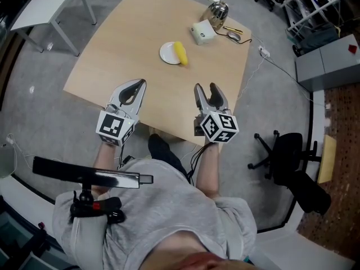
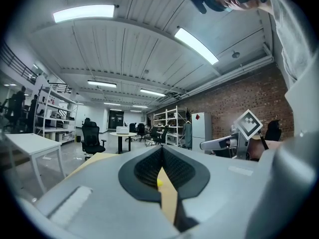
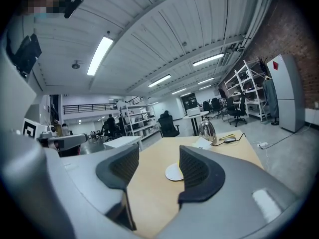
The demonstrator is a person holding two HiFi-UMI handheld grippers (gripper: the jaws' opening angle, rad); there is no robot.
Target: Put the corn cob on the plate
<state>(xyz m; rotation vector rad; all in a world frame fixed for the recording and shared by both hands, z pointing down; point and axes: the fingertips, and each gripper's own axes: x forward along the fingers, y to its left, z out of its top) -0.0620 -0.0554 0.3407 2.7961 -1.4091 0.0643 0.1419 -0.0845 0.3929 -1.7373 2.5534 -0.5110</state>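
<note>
The yellow corn cob [image 1: 180, 53] lies across the right rim of a small white plate [image 1: 167, 54] at the far middle of the wooden table [image 1: 124, 44]. Both grippers hover at the near table edge, well short of the plate. My left gripper [image 1: 139, 84] is shut with nothing in it; through its slit in the left gripper view [image 2: 162, 169] a speck of the corn cob [image 2: 159, 182] shows. My right gripper [image 1: 206, 89] is open and empty. In the right gripper view [image 3: 158, 168] the plate [image 3: 172, 173] sits between the fingers, the cob mostly hidden behind the right one.
Beyond the plate stand a white box [image 1: 202, 32], a metal kettle [image 1: 217, 9] and a mouse [image 1: 233, 36] with a cable running off the table's right corner. A black office chair [image 1: 289, 162] stands at the right, a white side table [image 1: 48, 7] at the far left.
</note>
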